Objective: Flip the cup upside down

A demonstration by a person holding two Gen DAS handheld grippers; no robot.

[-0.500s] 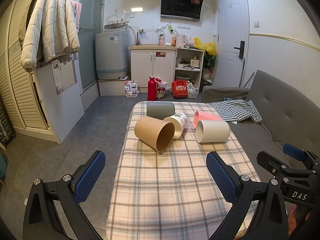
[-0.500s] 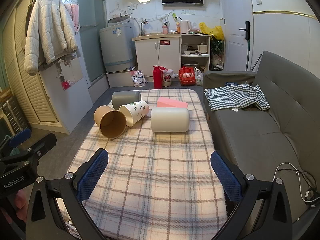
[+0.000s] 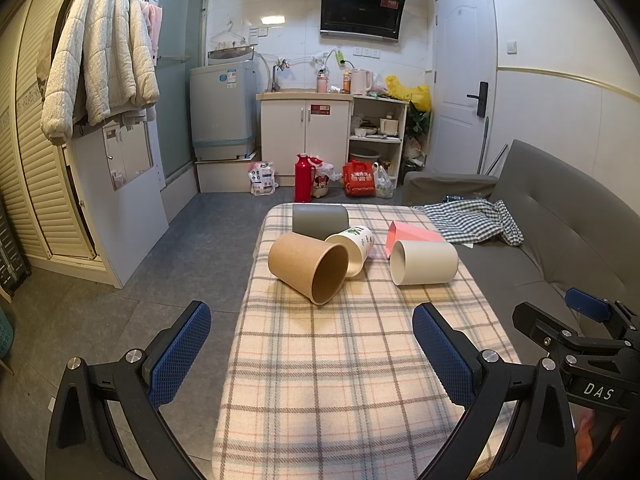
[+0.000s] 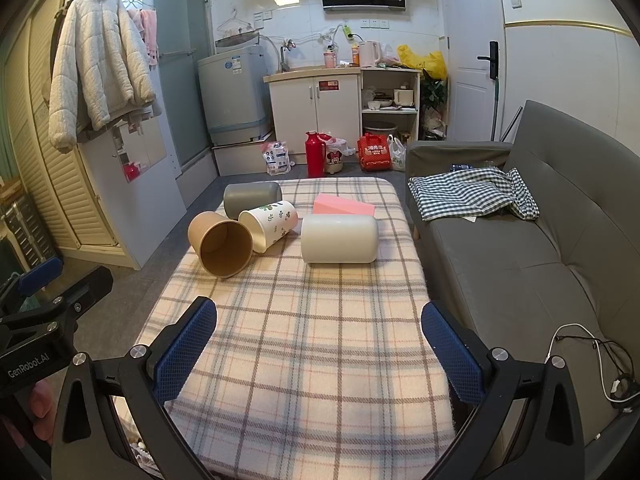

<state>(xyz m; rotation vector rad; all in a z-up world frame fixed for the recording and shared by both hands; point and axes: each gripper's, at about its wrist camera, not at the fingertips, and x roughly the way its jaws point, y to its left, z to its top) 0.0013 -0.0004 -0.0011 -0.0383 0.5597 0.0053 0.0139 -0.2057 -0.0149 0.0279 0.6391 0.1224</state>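
Lying sideways among other cups mid-table, mouth toward the grippers: brown paper cup point(image 3: 307, 267). Probably light, thin-walled, easily crushed; best pinched gently across the body near the rim. Left gripper point(image 3: 312, 354) and right gripper point(image 4: 318, 354) both spread wide, empty, well short.

Black claws point(image 3: 312, 354), blue mesh pads point(image 4: 186, 350)

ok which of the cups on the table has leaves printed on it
The white paper cup, lying on its side between the brown paper cup and the grey cup. The others, including the cream cup, are plain.
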